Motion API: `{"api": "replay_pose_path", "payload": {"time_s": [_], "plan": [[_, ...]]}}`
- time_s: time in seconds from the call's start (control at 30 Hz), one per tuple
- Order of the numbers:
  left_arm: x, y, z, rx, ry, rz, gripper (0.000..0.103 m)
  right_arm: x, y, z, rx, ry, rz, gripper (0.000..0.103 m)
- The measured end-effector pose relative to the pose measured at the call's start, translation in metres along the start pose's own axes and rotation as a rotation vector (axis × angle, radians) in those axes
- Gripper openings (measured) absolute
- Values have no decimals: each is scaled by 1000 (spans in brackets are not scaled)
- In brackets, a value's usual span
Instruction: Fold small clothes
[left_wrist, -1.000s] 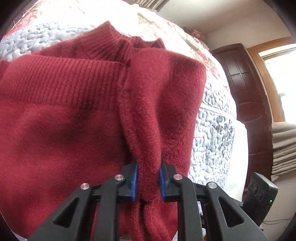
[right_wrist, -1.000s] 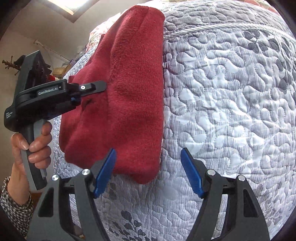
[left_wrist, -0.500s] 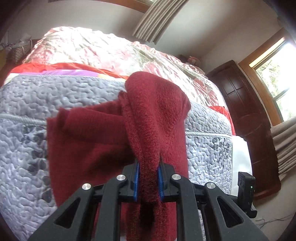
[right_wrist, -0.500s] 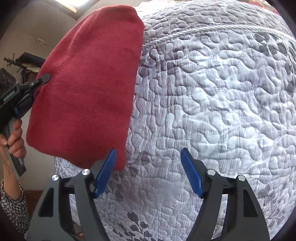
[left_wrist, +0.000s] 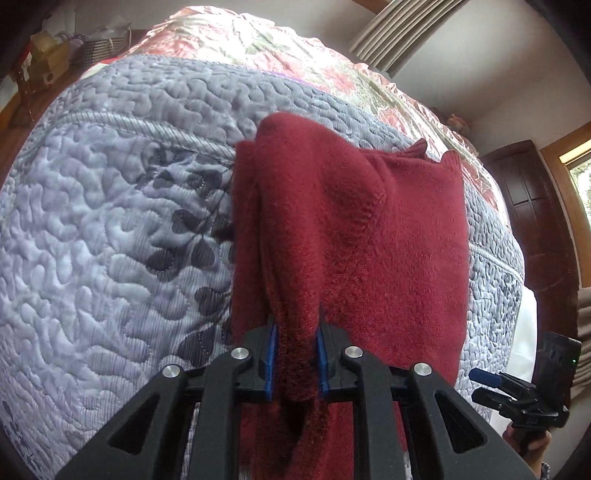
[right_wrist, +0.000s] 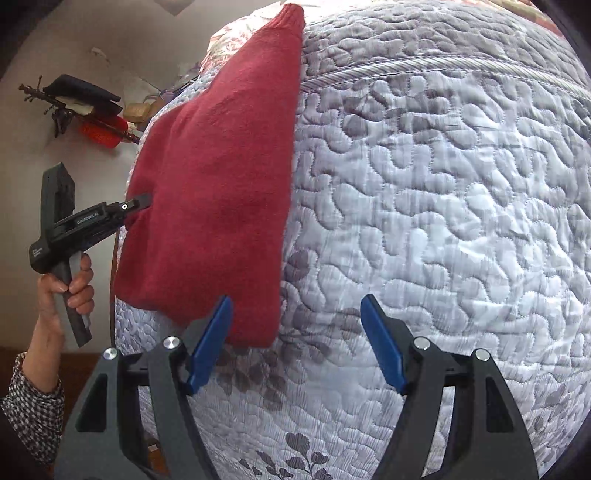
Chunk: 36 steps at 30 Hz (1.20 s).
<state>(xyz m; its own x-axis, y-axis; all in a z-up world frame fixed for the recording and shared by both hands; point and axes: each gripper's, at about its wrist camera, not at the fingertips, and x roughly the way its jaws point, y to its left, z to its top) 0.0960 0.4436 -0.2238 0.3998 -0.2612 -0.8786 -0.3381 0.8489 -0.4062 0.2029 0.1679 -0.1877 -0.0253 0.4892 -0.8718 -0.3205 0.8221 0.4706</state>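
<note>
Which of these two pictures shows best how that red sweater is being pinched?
The left wrist view: the left hand-held gripper sits right there, its blue pads clamped on a bunched fold of the red sweater. The right wrist view shows the same grip only small and side-on at the sweater's left edge, with the right hand-held gripper open.

- The sweater (left_wrist: 354, 236) lies on the quilt (left_wrist: 110, 229), its near edge at 6 o'clock between the left gripper's (left_wrist: 295, 354) fingers.
- The right gripper (right_wrist: 295, 343) hovers above the quilt, with the sweater at its 10 o'clock.
</note>
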Motion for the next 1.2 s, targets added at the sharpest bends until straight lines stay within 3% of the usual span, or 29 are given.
{"api": "replay_pose_path", "payload": {"time_s": [0.13, 0.2, 0.27, 0.33, 0.43, 0.53, 0.57, 0.6, 0.63, 0.67, 0.7, 0.83, 0.93, 1.1, 1.2], "plan": [[-2, -6, 0, 22, -10, 11, 23, 13, 14, 1, -34, 30, 9, 72], [-10, -8, -5, 32, -13, 37, 41, 21, 19, 3, -33, 45, 26, 72], [-20, -8, -13, 29, -23, 24, 47, 28, 23, 3, -27, 62, 54, 72], [-30, -3, -27, -10, -7, 9, 60, 35, 28, 2, -20, 77, 59, 72], [-33, 1, -50, -40, 32, -34, 62, 45, 25, 2, -13, 97, 58, 72], [-21, -5, -65, -25, 93, -33, 56, 56, 20, 6, 16, 120, 80, 72], [-16, -7, -69, -17, 100, -11, 43, 60, 20, 6, 28, 128, 92, 71], [-11, -8, -71, -6, 111, 17, 30, 63, 19, 7, 38, 135, 104, 59], [-7, -9, -72, 0, 117, 26, 24, 65, 21, 8, 41, 142, 119, 45], [-6, -8, -72, -6, 119, 23, 20, 65, 23, 9, 41, 140, 117, 42], [-7, -7, -70, -15, 117, 22, 18, 62, 26, 9, 35, 135, 132, 31], [-27, -11, -65, 44, 59, 57, 14, 35, 35, 5, 9, 81, 225, 27], [-26, -6, -66, 64, 66, 57, 12, 36, 42, 1, -29, 77, 172, 27], [5, 0, -74, 105, 95, 122, 13, 66, 34, -8, -51, 119, 75, 29], [13, -3, -73, 108, 86, 127, 14, 72, 31, -11, -43, 121, 81, 31]]}}
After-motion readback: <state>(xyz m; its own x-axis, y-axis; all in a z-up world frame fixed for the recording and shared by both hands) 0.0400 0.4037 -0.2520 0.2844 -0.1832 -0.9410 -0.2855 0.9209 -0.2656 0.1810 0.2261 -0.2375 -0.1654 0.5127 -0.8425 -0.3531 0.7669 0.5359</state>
